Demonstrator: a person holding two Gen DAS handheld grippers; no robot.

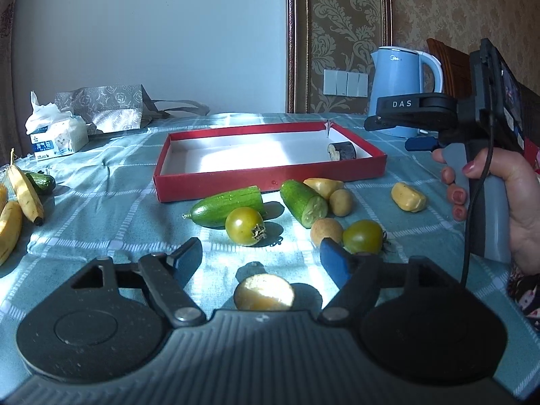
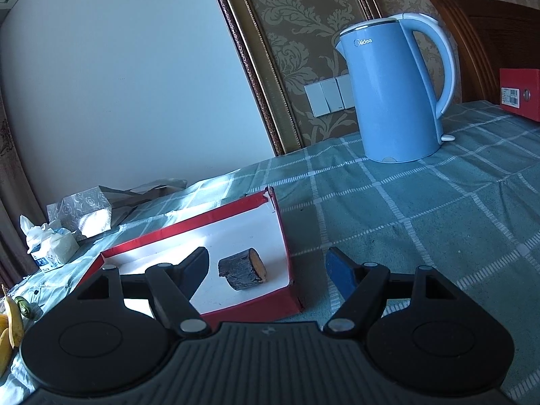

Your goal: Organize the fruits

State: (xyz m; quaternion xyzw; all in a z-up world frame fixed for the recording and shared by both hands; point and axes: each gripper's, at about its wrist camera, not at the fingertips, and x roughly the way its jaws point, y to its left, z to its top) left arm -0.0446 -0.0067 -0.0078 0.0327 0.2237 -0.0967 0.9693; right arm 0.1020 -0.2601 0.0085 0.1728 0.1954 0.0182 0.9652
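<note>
My left gripper (image 1: 260,253) stands open low over the checked cloth, and a yellow fruit piece (image 1: 264,292) lies on the cloth between its jaws, untouched. Ahead lie two cucumber halves (image 1: 226,206), two green tomatoes (image 1: 244,226), small tan round fruits (image 1: 325,231) and yellow chunks (image 1: 408,196). Behind them is the red tray (image 1: 270,182) with a dark cylinder piece (image 1: 341,151) in its right end. My right gripper (image 2: 268,263) is open over that corner of the red tray (image 2: 249,307), the dark piece (image 2: 242,269) resting free on the tray floor.
A blue kettle (image 2: 395,94) stands behind the tray on the right, and a red box (image 2: 519,92) lies far right. Bananas (image 1: 25,192) and a small cucumber (image 1: 42,182) lie at the left edge, with a tissue pack (image 1: 57,138) and a patterned bag (image 1: 101,104) behind.
</note>
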